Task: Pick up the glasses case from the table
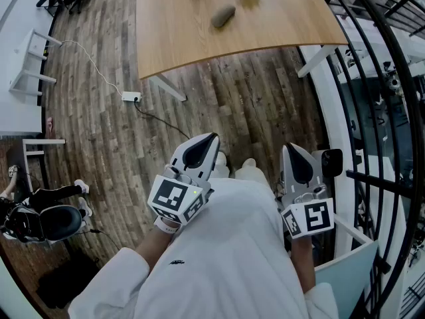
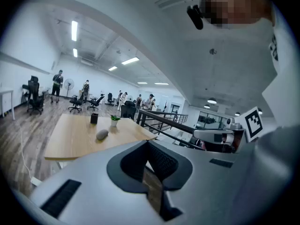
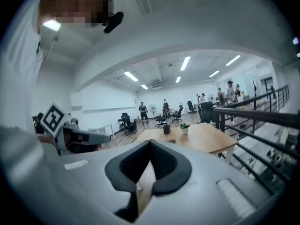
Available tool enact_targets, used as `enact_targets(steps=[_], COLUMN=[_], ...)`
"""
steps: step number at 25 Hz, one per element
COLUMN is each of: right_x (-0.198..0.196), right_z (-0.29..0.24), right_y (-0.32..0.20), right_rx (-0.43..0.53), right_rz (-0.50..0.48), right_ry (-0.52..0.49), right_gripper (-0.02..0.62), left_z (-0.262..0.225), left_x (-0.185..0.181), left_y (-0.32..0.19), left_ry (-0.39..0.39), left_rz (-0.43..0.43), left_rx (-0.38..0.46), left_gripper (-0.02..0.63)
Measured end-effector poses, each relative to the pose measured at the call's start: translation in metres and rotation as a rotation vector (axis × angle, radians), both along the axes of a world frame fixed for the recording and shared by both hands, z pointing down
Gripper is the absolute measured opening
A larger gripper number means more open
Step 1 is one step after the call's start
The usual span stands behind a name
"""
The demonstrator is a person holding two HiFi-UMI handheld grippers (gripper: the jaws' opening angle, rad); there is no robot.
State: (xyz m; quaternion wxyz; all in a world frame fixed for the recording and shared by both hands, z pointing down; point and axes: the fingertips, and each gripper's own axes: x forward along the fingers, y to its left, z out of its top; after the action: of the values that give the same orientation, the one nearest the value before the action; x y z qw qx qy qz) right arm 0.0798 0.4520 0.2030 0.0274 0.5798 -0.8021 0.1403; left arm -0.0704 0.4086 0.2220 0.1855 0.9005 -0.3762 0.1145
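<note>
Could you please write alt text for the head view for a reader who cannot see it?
A person in white holds the left claw and right claw, both shut and empty, near their body above a wooden floor. The grey glasses case lies on the wooden table ahead, untouched.

One table point(image 1: 192, 42), one glasses case point(image 1: 223, 16), two claws point(image 1: 211, 139) point(image 1: 286, 148).
</note>
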Motion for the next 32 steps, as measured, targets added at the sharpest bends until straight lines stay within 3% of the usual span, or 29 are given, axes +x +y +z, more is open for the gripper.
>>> enact_targets(steps=[11, 16, 20, 24, 32], right_x=[0.03, 0.039, 0.048, 0.063, 0.065], right_z=[-0.002, -0.003, 0.011, 0.024, 0.019], right_y=[0.005, 0.005, 0.007, 0.009, -0.001], right_rx=[0.041, 0.065, 0.054, 0.005, 0.035], right_rz=[-0.013, -0.036, -0.057, -0.018, -0.086], right_ry=[-0.02, -0.119, -0.09, -0.182, -0.172], right_gripper=[0.011, 0.011, 0.011, 0.011, 0.011], left_z=[-0.008, -0.004, 0.011, 0.019, 0.011], left_x=[0.024, 0.021, 0.029, 0.038, 0.049], left_y=[0.004, 0.013, 0.022, 0.033, 0.015], left_ry=[-0.031, -0.048, -0.068, -0.116, -0.106], left_rz=[-0.056, -0.127, -0.147, -0.146, -0.187], left_rx=[0.026, 0.015, -0.008, -0.012, 0.015], left_gripper=[0.008, 0.008, 0.008, 0.008, 0.008])
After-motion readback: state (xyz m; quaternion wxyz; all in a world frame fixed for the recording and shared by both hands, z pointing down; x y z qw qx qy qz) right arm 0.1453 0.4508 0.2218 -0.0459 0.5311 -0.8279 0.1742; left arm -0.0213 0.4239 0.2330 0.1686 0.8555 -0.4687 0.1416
